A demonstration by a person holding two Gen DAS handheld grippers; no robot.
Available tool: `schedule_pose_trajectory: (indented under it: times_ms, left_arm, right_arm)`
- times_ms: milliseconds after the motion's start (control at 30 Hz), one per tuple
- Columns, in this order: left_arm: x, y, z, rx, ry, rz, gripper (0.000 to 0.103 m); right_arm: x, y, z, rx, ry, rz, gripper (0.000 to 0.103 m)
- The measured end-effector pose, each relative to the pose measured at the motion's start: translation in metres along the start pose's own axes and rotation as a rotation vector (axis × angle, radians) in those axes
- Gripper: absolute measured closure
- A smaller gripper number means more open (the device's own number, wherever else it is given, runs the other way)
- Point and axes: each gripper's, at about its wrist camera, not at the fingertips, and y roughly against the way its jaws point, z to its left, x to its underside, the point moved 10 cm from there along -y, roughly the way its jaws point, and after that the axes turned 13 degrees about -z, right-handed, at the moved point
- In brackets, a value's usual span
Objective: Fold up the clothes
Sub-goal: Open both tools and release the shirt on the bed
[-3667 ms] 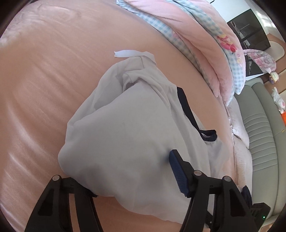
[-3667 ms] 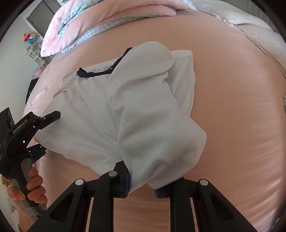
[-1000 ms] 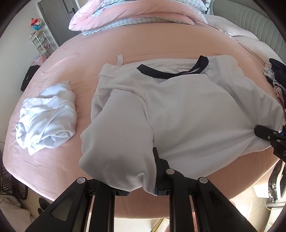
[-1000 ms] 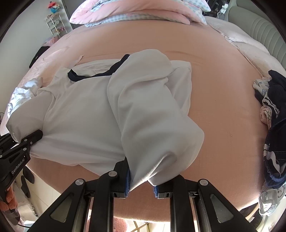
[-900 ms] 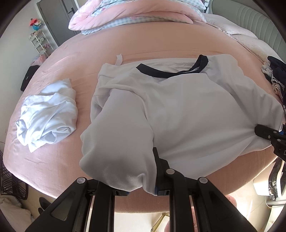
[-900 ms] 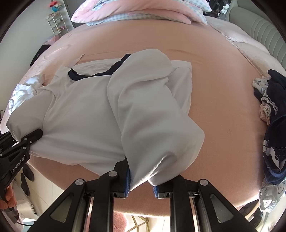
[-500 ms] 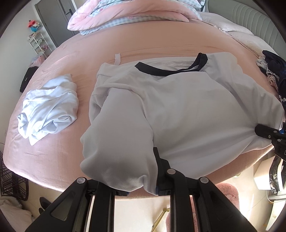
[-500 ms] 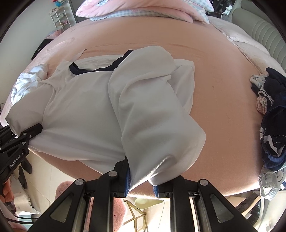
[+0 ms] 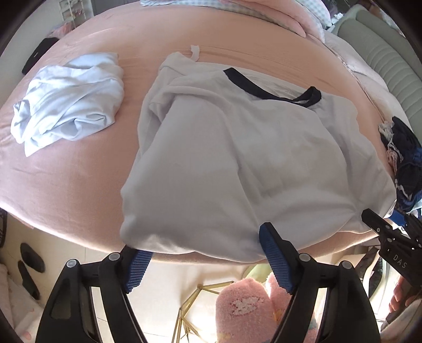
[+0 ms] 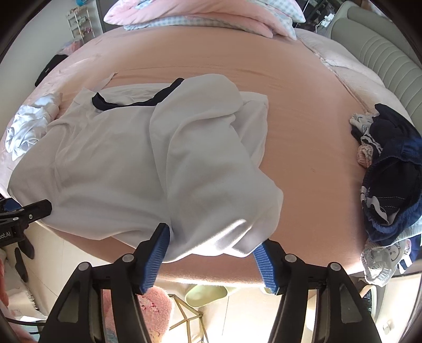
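Note:
A white shirt (image 9: 237, 158) with a dark navy collar (image 9: 263, 92) lies on the pink bed (image 9: 79, 171), its hem at the near edge. The left side is folded over the body, and the right side (image 10: 211, 171) too. My left gripper (image 9: 203, 253) is at the hem's left corner. Its jaws are opening, and the blue pads (image 9: 137, 266) stand apart from the cloth edge between them. My right gripper (image 10: 211, 253) is at the hem's right corner, jaws also opening, pads (image 10: 263, 263) off the cloth. Each gripper shows in the other's view: right gripper (image 9: 382, 232), left gripper (image 10: 31, 211).
A crumpled pale blue garment (image 9: 68, 97) lies left of the shirt. A dark navy heap of clothes (image 10: 390, 168) sits at the right. A pink quilt (image 10: 200, 13) lies at the far side. Below the bed edge are pink slippers (image 9: 245, 308) and a green slipper (image 10: 205, 294).
Both grippers were shut on the shirt's hem corners; their jaws have now spread and let the cloth go. Both views have drawn back past the bed's near edge.

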Motion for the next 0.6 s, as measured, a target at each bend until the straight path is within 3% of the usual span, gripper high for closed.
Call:
schedule_pose_trajectory:
  times_ms: [100,267,400,600]
  left_arm:
    - [-0.011,0.013,0.014,-0.008,0.057,-0.031,0.026]
    - [-0.047,0.03,0.025,-0.016,0.029,-0.119,0.024]
    - [-0.086,0.023,0.034,-0.099,-0.069,-0.17,0.022]
    - [-0.127,0.011,0.024,-0.125,-0.181,-0.207,0.022]
  right_arm:
    - [-0.013,0.007,-0.003,0.044,0.039,-0.033,0.035]
    - [-0.03,0.033,-0.018,0.066,0.097,-0.095,0.034]
    - [-0.05,0.048,-0.025,0.08,0.188,-0.146,0.034]
    - [-0.088,0.047,-0.019,0.083,0.302,-0.186,0.034]
